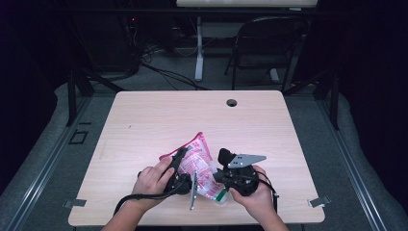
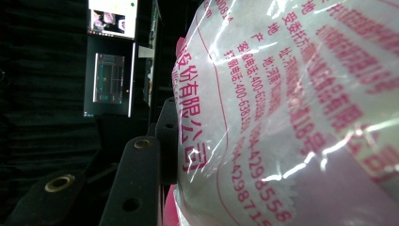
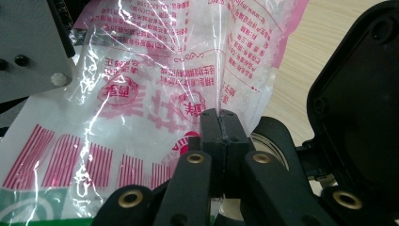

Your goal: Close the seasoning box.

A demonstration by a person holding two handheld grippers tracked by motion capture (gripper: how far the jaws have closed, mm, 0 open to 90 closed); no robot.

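A clear plastic bag (image 1: 200, 162) with pink print is held just above the near edge of the table, between my two grippers. My left gripper (image 1: 183, 156) comes in from the left, and its upper jaw lies over the bag's pink top edge. In the left gripper view one black finger (image 2: 164, 136) presses against the bulging bag (image 2: 282, 117), while the other jaw is hidden behind it. My right gripper (image 3: 219, 115) is shut, pinching a thin fold of the bag's film (image 3: 155, 84). In the high view the right gripper (image 1: 215, 176) points left at the bag's lower end.
The light wooden table (image 1: 159, 115) has a cable hole (image 1: 232, 102) near its far edge. A dark chair (image 1: 269, 43) and a desk leg stand beyond it. The left gripper's grey plate (image 3: 28, 47) sits close to the right gripper's jaws.
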